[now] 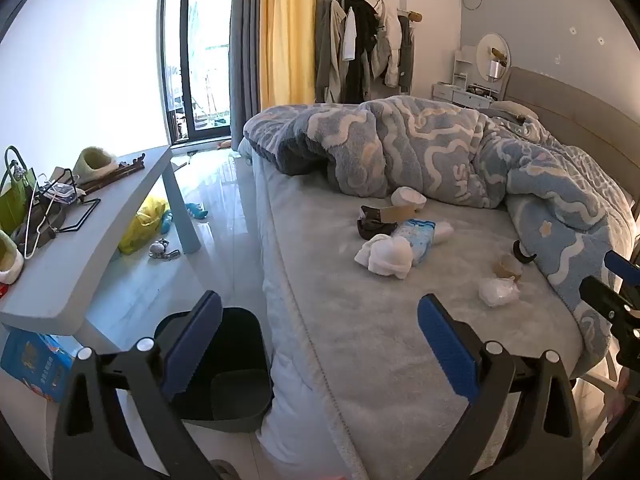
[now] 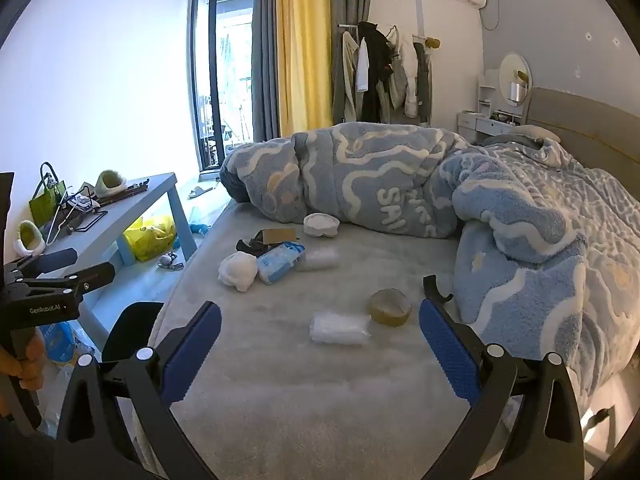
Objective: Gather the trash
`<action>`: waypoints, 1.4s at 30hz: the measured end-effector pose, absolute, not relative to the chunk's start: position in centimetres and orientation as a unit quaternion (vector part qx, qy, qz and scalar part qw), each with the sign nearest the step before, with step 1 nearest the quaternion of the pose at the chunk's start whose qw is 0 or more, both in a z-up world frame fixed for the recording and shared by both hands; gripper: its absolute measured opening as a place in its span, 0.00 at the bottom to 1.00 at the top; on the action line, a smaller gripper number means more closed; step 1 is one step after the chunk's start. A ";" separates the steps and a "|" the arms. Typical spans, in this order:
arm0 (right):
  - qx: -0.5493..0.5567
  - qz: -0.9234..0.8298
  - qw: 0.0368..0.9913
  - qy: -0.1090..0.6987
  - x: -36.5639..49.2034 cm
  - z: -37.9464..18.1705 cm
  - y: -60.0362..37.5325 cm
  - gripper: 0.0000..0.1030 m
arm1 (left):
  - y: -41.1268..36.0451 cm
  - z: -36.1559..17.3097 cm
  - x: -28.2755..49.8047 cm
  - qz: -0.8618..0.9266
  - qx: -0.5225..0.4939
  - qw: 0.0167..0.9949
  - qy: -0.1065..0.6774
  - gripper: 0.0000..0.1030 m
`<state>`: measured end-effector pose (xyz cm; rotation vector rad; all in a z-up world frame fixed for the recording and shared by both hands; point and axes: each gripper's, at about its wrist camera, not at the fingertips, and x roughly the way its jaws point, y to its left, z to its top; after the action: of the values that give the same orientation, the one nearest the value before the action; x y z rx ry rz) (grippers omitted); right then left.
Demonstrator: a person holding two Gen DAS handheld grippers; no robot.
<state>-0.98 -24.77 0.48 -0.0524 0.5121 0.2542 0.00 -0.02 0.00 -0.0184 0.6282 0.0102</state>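
Observation:
Litter lies on the grey bed sheet (image 2: 304,392): a clear crumpled plastic wrap (image 2: 340,329), a tape roll (image 2: 390,307), a blue-white packet (image 2: 280,262), a white wad (image 2: 238,270), a brown card piece (image 2: 278,235) and a white bowl-like piece (image 2: 321,225). A black bin (image 1: 236,364) stands on the floor at the bed's near-left corner. My left gripper (image 1: 320,344) is open and empty, hovering over the bin and bed edge. My right gripper (image 2: 320,352) is open, empty, just short of the plastic wrap. In the left wrist view the wrap (image 1: 499,291) and packet (image 1: 416,238) also show.
A blue-white fleece duvet (image 2: 500,216) is bunched over the far and right side of the bed. A pale blue side table (image 1: 100,232) with a green bag and slippers stands left. A yellow bag (image 1: 142,226) lies on the floor beneath it. A hand (image 2: 28,364) grips the left tool.

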 end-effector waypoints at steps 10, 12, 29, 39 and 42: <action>-0.020 0.126 0.959 0.253 -1.0 0.4 -24.9 0.97 | -0.2 0.1 -0.3 0.007 -0.006 0.952 0.306 0.97; -0.019 0.127 0.958 0.255 -1.1 0.4 -24.8 0.97 | 0.1 0.0 0.1 0.004 -0.013 0.950 0.313 0.97; -0.020 0.127 0.959 0.254 -1.1 0.5 -24.8 0.97 | -0.3 -0.7 0.1 0.004 -0.011 0.950 0.313 0.97; -0.025 0.125 0.959 0.254 -1.1 0.6 -24.6 0.97 | -0.3 -0.7 0.1 0.004 -0.011 0.949 0.314 0.97; -0.024 0.124 0.959 0.253 -1.2 0.6 -24.7 0.97 | -0.3 -0.7 0.1 0.004 -0.010 0.950 0.313 0.97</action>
<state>-1.20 -24.72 0.62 -0.0488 0.5135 0.2519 0.14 -0.32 -0.72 -0.0213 0.6376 0.0082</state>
